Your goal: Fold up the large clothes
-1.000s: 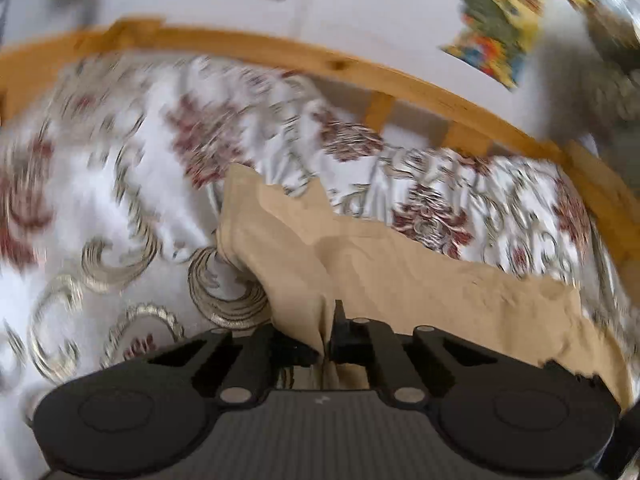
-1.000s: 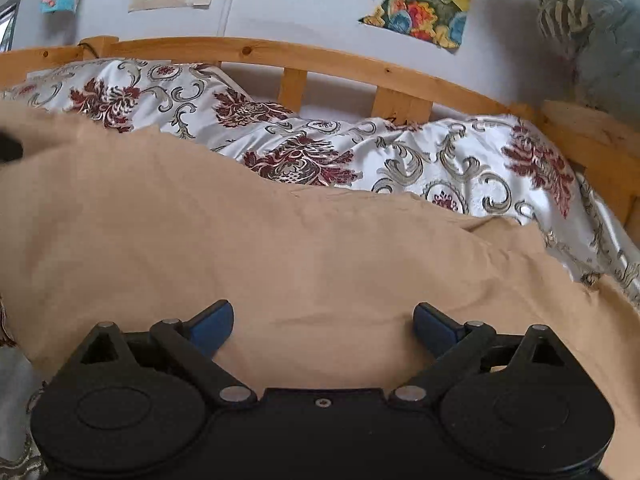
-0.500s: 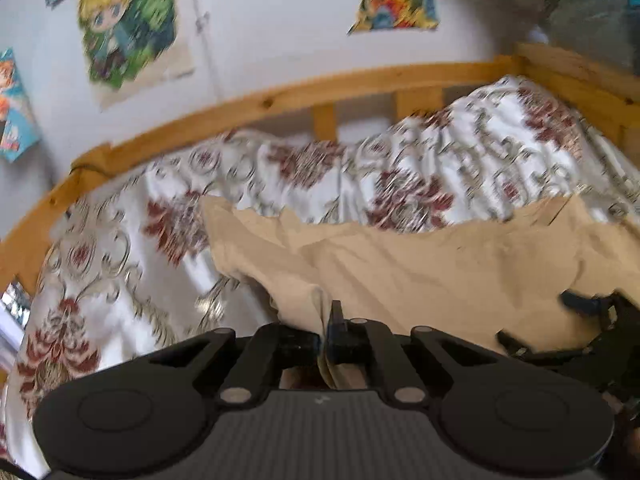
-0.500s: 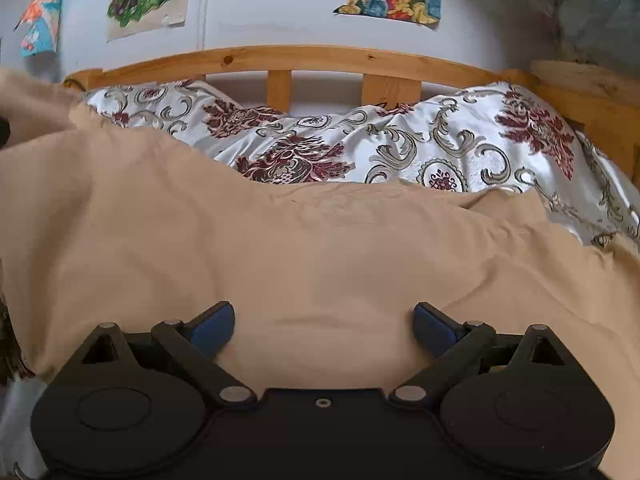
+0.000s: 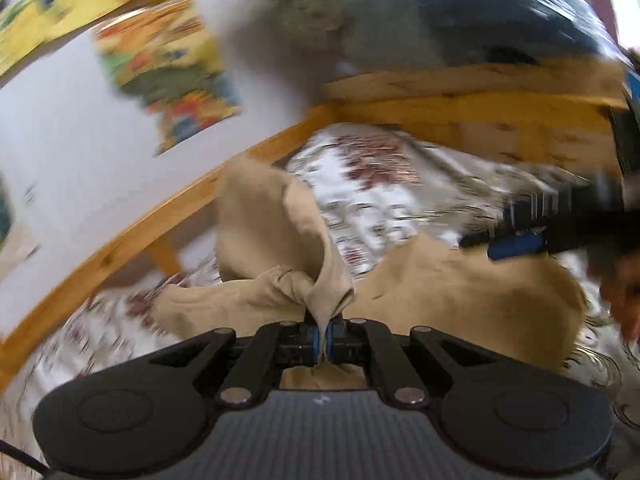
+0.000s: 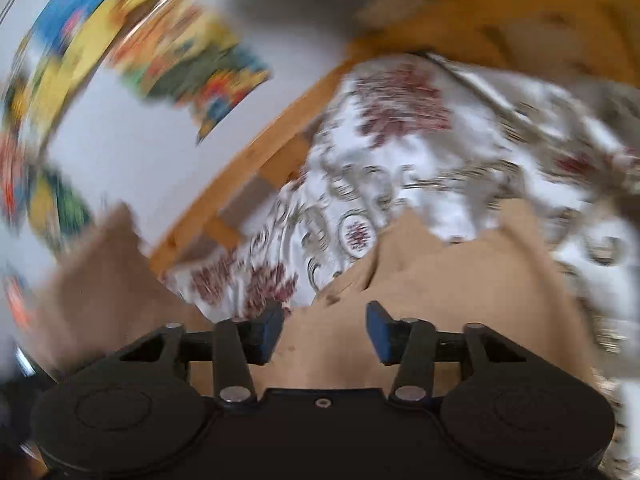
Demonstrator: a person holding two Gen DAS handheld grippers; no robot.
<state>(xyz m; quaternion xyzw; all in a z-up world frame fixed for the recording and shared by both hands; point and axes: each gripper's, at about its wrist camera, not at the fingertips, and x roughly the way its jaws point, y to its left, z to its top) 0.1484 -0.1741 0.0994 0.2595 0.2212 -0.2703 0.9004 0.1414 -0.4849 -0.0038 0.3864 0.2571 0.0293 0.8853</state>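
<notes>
The large tan garment (image 5: pixel 472 300) lies on a bed, with one part pulled up into a peak (image 5: pixel 276 224) in the left wrist view. My left gripper (image 5: pixel 323 338) is shut on a bunched fold of it, the cloth pinched between the blue pads. My right gripper (image 6: pixel 324 328) hovers over another part of the tan garment (image 6: pixel 440 280). Its jaws are closing; the cloth lies between them and its fingertips (image 6: pixel 378 326) stand apart from it. The right gripper (image 5: pixel 516 240) also shows blurred at the right of the left wrist view.
A white quilt (image 6: pixel 400 168) with dark red flowers covers the bed. A wooden bed rail (image 5: pixel 132 236) runs along the white wall, which bears colourful posters (image 5: pixel 176 80). A person's hand (image 5: pixel 624 296) shows at the right edge. Both views are motion-blurred.
Both views have rolled and swung towards the bed's corner. The left gripper has raised its pinched fold. The right gripper's jaws have narrowed from wide open.
</notes>
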